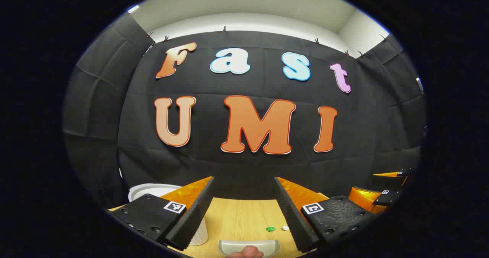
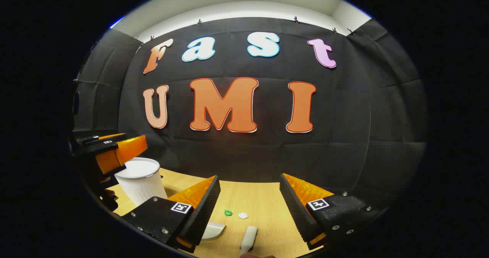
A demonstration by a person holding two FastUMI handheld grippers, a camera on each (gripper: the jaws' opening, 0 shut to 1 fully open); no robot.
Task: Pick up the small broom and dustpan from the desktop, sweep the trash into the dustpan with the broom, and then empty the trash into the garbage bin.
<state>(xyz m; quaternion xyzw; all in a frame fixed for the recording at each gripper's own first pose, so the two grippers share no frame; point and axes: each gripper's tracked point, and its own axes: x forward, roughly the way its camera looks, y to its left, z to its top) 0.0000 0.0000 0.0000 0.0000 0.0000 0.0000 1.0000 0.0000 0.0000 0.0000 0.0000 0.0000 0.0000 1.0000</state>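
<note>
- In the left gripper view the left gripper [image 1: 244, 200] hangs above the pale wooden desktop [image 1: 240, 216] with its fingers spread wide and nothing between them; the pale grey plastic dustpan [image 1: 249, 247] lies just below and between the fingertips, at the near edge, a fingertip [image 1: 247, 252] showing against it
- A crumpled green scrap [image 1: 270, 229] and a small white scrap [image 1: 285, 228] lie close together beside the right finger; the white ribbed garbage bin [image 1: 153, 190] stands behind the left finger
- In the right gripper view the right gripper [image 2: 250, 197] is likewise spread and empty; the small white broom [image 2: 248, 239] lies between its fingers, nearer than the scraps
</note>
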